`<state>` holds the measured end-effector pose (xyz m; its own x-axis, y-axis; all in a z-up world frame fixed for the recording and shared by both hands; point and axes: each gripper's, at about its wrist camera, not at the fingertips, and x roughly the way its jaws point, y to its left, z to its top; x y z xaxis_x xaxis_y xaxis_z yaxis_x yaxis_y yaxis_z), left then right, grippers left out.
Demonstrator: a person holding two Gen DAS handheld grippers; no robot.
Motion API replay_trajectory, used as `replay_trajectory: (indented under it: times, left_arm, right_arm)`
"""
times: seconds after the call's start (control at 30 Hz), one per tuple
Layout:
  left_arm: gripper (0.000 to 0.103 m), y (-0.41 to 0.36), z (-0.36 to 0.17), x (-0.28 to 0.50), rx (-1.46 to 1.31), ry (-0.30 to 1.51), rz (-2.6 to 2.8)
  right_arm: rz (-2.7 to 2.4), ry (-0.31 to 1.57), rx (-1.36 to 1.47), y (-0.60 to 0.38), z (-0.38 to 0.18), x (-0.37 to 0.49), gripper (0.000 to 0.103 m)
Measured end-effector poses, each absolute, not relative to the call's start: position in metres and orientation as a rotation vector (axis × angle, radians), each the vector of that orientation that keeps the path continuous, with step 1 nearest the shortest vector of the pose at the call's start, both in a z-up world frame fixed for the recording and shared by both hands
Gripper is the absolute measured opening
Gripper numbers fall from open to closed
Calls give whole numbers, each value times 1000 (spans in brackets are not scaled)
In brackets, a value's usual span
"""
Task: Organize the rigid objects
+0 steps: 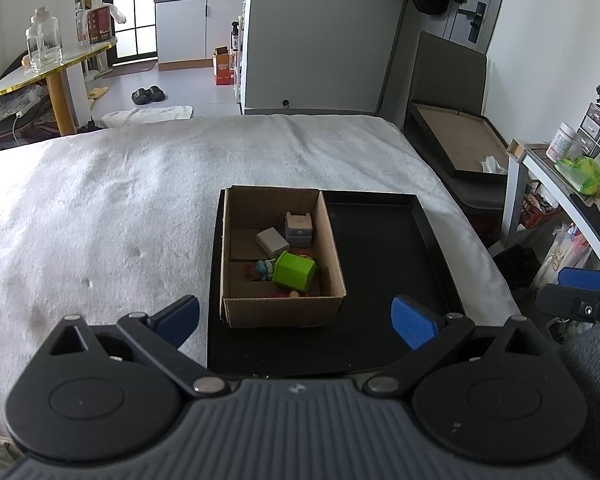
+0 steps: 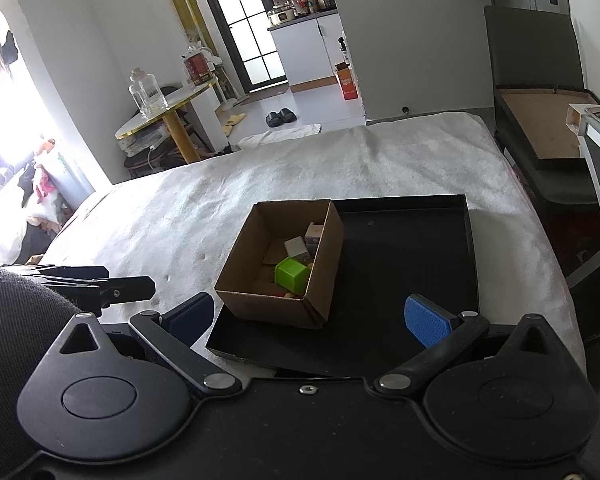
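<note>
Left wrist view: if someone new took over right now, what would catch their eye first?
Probably the bright green block, lying tilted among small grey pieces inside the open cardboard box. The box sits in the left part of a black tray on the white bedcover. Both grippers, left and right, are open and hold nothing.

One black tray [image 1: 384, 276] sits on the bed, holding one cardboard box [image 1: 284, 312] along its left edge. In the box: one green block [image 1: 294, 274], two grey blocks [image 1: 273, 241] (one stacked-looking), plus a few small colourful pieces, too cluttered to count.
</note>
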<state>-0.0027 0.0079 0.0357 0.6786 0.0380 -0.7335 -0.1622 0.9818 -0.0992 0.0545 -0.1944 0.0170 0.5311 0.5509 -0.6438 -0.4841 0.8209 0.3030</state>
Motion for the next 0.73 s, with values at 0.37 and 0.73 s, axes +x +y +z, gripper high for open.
replay_trajectory:
  times: [0.37, 0.73]
  left_arm:
    - [102, 7, 37, -2, -154, 819, 120]
    - [102, 6, 37, -2, -153, 820, 124]
  right_arm:
    - [618, 799, 94, -194, 17, 54, 103]
    - [619, 801, 96, -195, 17, 54, 103]
